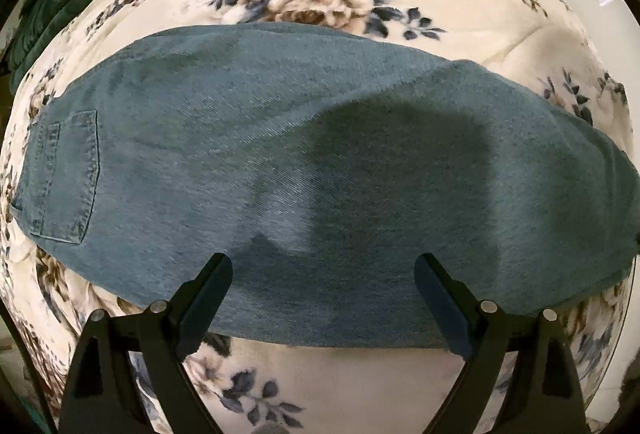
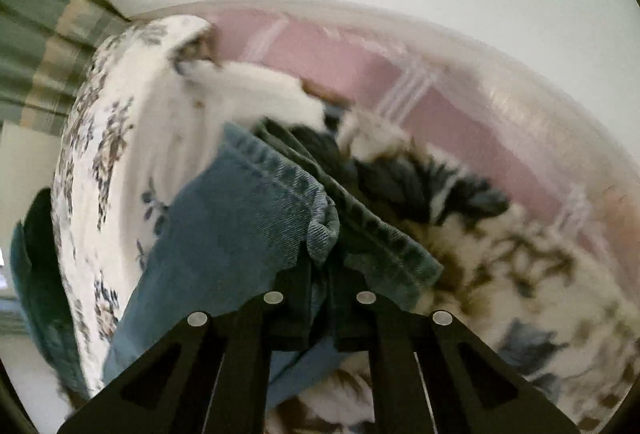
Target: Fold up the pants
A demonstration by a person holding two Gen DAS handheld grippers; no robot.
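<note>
Your right gripper [image 2: 320,298] pinches the hem end of the jeans [image 1: 280,162] lying flat on the floral blanket [image 1: 340,386], your left gripper [image 1: 323,266] spread above them: carry the hems squarely toward the back pocket [image 1: 66,178].

Your left gripper [image 1: 323,266] sits at the bottom centre of its frame, fingers spread wide with nothing between them. Your right gripper [image 2: 320,298], low in its frame, has its fingers drawn together, clamping fabric.
</note>
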